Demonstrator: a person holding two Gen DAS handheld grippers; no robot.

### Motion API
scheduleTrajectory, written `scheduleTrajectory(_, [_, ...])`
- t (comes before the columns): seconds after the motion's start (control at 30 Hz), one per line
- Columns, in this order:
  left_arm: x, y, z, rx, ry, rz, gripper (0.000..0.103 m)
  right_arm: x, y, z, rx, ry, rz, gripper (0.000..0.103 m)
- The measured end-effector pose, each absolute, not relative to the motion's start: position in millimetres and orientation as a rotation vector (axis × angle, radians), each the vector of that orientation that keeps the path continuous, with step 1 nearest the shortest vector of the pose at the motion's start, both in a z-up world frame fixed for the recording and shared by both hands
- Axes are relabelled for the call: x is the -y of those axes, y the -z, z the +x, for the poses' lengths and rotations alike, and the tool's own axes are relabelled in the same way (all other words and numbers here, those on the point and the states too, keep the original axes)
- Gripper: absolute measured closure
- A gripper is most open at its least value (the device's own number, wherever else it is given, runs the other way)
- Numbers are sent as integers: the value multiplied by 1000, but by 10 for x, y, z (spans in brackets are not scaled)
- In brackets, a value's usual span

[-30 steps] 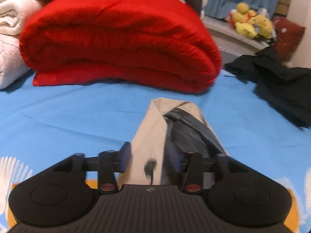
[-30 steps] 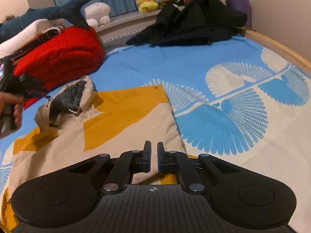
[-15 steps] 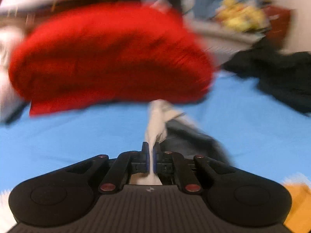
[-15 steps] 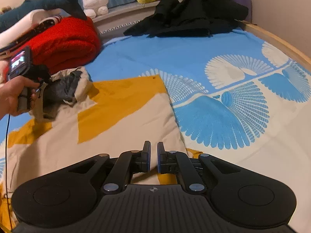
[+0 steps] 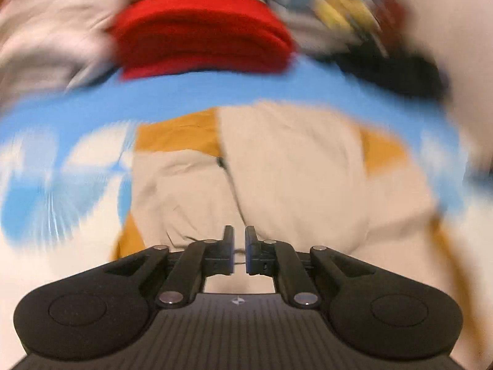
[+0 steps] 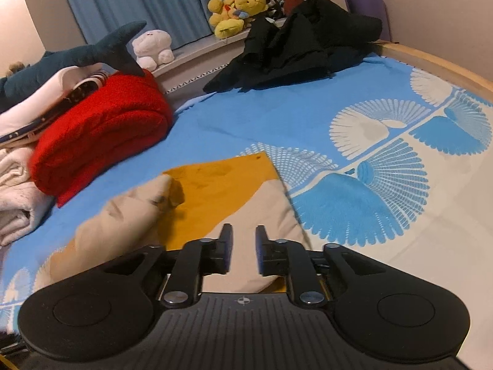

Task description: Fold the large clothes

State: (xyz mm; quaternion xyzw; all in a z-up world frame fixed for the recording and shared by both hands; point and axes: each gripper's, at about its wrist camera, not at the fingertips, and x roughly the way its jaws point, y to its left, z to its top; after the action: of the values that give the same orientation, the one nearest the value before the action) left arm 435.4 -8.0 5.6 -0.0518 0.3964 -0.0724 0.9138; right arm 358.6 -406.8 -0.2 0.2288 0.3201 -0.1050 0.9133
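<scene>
A beige and mustard-yellow jacket lies on the blue patterned bed sheet. In the blurred left wrist view its hood is folded down over the body. My left gripper hovers over the garment's near part, jaws a narrow gap apart with nothing between them. In the right wrist view the jacket lies ahead, with the folded hood at left. My right gripper is open and empty over the jacket's near edge.
A folded red blanket and white towels lie at the left. A black clothes pile sits at the far right by the wooden bed edge. Plush toys and a shark plush line the sill.
My left gripper pulled the hood back over the jacket's body, let go and drew back. My right gripper opened from shut. The left hand has left the right wrist view.
</scene>
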Motion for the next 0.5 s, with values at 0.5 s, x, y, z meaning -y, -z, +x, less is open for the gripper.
scheduleTrajectory(0.5, [151,685,4964,-1016,141,-666,67,3515,467,3882,-816,-56,737,80])
